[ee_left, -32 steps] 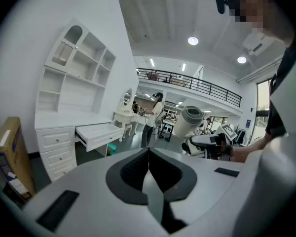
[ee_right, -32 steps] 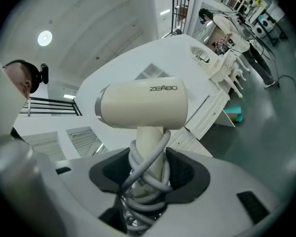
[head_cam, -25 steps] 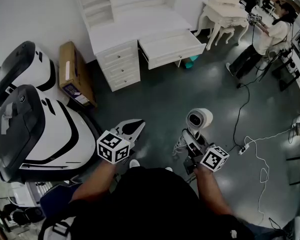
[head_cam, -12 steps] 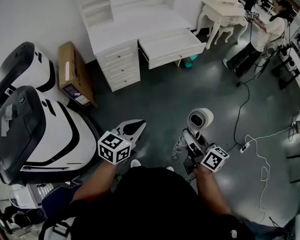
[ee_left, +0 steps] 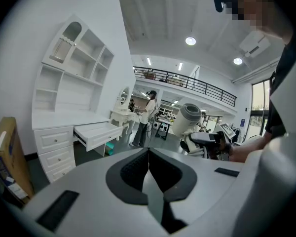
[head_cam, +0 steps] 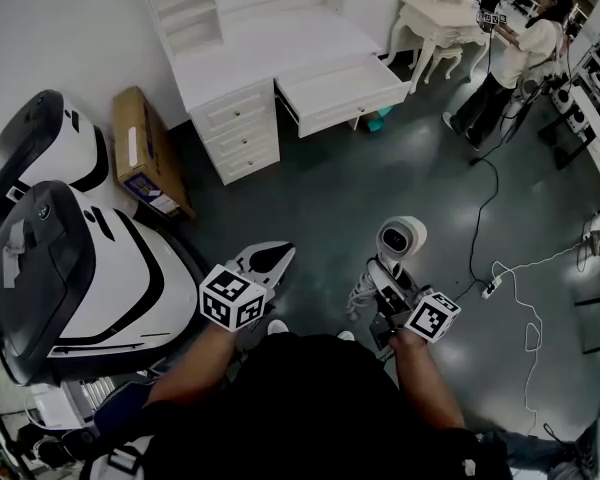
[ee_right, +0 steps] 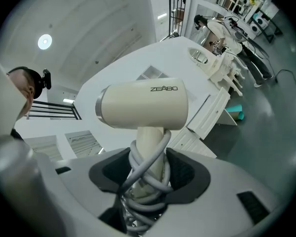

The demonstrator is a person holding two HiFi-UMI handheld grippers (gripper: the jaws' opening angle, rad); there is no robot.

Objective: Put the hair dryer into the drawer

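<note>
The left gripper is pressed together, empty. The open drawer stands well ahead. The right gripper clamps the hair dryer by its handle, over wound cord. Those loops could let it slip or twist.

Cream hair dryer with grey cord; white desk and drawer; dark grey-green floor. Brown cardboard box. Black-and-white square markers on the cubes of the left gripper and right gripper.
</note>
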